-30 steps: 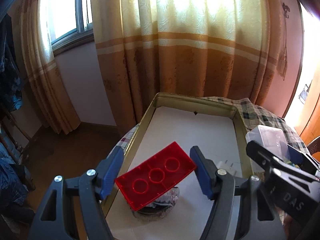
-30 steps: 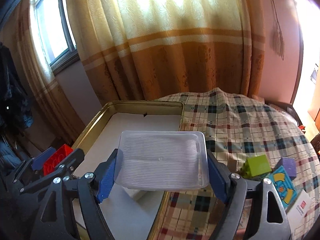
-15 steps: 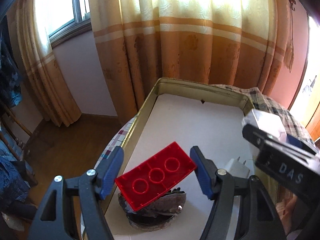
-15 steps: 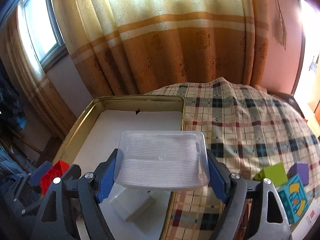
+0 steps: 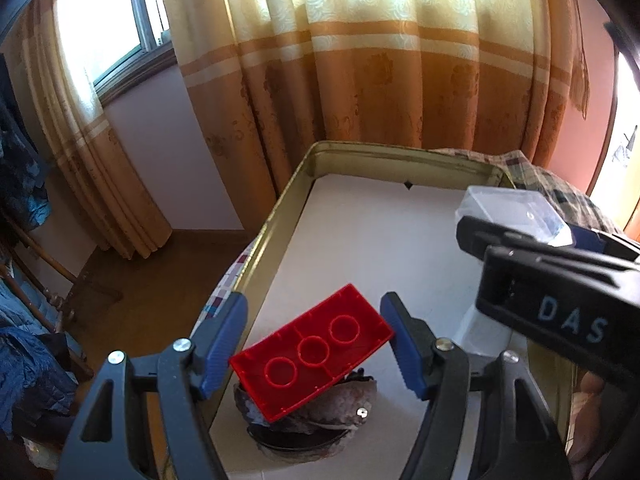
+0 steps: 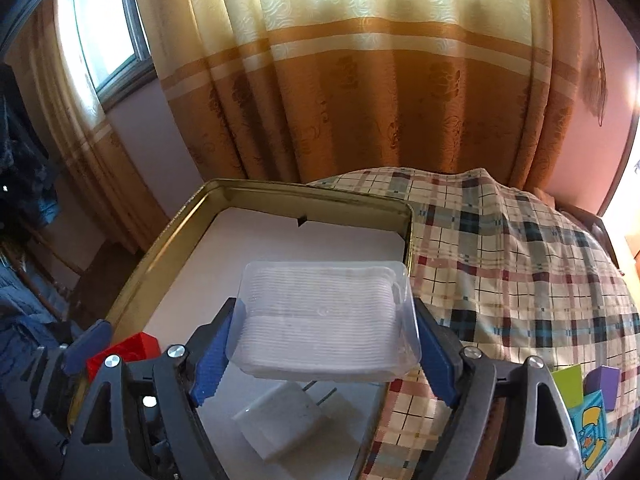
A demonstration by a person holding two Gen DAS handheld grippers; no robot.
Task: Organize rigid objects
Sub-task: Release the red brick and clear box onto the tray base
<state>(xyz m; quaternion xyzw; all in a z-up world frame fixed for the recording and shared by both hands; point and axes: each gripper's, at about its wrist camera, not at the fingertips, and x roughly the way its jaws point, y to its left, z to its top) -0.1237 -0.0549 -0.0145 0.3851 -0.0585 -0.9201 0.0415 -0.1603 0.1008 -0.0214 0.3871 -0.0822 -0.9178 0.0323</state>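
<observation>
Crowding the gold tray (image 5: 276,216): left tongs (image 5: 314,346) clamping red brick (image 5: 310,354), right tongs (image 6: 324,354) clamping clear box (image 6: 324,320), above white charger (image 6: 280,420).

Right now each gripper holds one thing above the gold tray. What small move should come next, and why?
Probably lower the right gripper a little and set its clear plastic box on bare white liner in the tray, beyond the white charger. The left gripper with the red brick hangs over a dark object, so it has less free room.
</observation>
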